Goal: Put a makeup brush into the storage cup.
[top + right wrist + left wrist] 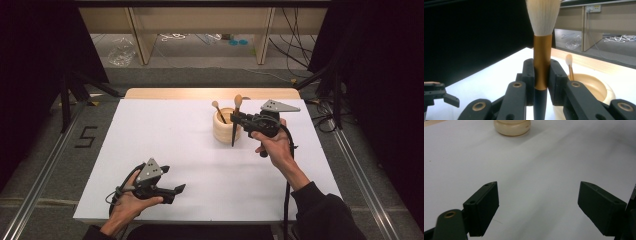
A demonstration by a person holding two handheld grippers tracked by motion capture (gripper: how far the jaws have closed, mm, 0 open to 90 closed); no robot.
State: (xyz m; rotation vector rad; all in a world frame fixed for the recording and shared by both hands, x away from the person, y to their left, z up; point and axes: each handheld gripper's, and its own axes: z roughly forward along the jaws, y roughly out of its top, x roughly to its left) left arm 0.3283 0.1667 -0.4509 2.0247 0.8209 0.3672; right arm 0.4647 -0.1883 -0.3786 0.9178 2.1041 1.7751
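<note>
Since our left gripper [176, 190] is just parked on the white table [165, 135] with its jaws wide apart and nothing between them, we can leave it there, well clear of the action. Over to its right stands the cup [223, 128], with a small brush [218, 110] already leaning inside. Right beside the cup, our right gripper [541, 75] is clamped on the big brush [542, 45], bristles up, handle hanging below the jaws. We'd line that handle over the cup's mouth, lower it straight, then let go, so nothing tips.
</note>
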